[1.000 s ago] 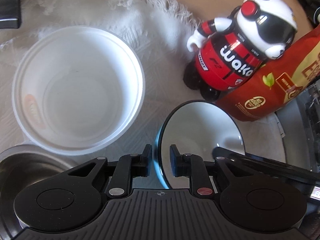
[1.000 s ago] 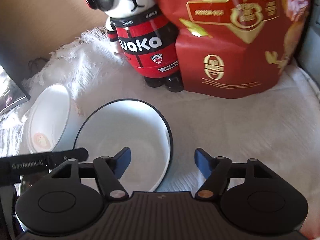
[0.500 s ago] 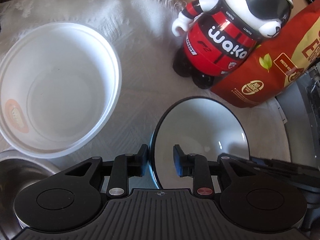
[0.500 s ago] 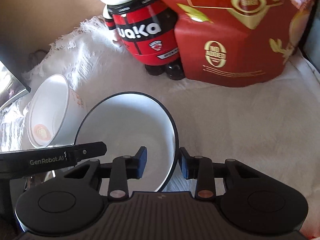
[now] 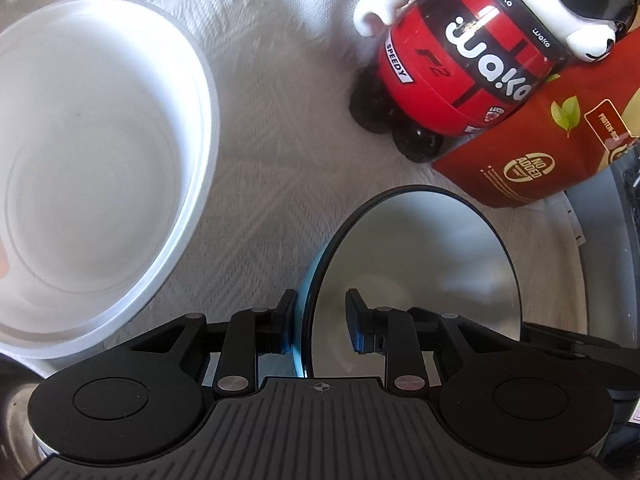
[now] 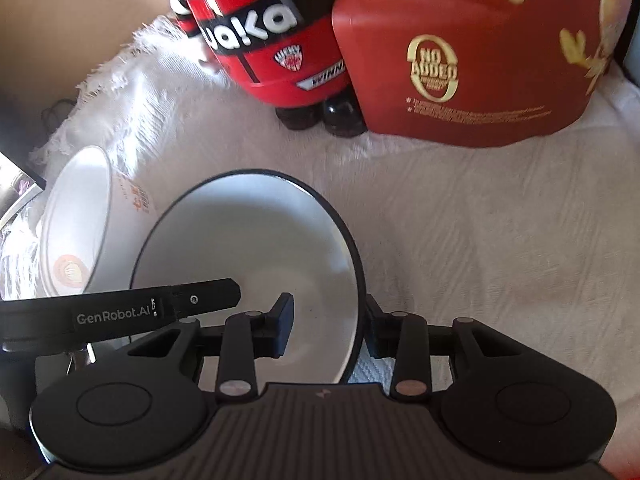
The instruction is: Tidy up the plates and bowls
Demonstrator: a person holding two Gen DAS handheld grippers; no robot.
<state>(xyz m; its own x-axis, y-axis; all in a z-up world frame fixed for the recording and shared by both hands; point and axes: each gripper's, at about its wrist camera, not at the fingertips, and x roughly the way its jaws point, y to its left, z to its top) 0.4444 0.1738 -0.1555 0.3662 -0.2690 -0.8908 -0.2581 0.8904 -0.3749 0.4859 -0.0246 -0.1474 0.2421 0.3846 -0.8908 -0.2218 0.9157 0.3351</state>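
Note:
A bowl [image 5: 420,272], white inside with a dark rim and blue outside, hangs tilted over the white cloth. My left gripper [image 5: 322,322] straddles its near rim. One finger is outside against the blue wall, and the other is inside with a gap to the wall, so it does not grip. My right gripper [image 6: 328,320] is on the opposite rim of the bowl [image 6: 248,248], one finger inside and one outside. It holds the bowl, though its jaws are opening slightly. A larger white tub [image 5: 100,160] lies to the left, also seen as the tub [image 6: 76,232].
A red and black bear figure [image 5: 460,80] and a red food bag [image 5: 560,152] stand close behind the bowl. A metal bowl's edge [image 5: 16,400] shows at lower left. The fringed white cloth [image 6: 480,220] lies flat to the right. The left gripper's body [image 6: 160,312] crosses the right wrist view.
My left jaws have widened off the bowl's rim, and my right jaws have come together on the other side of the rim. Both views have sunk closer to the cloth.

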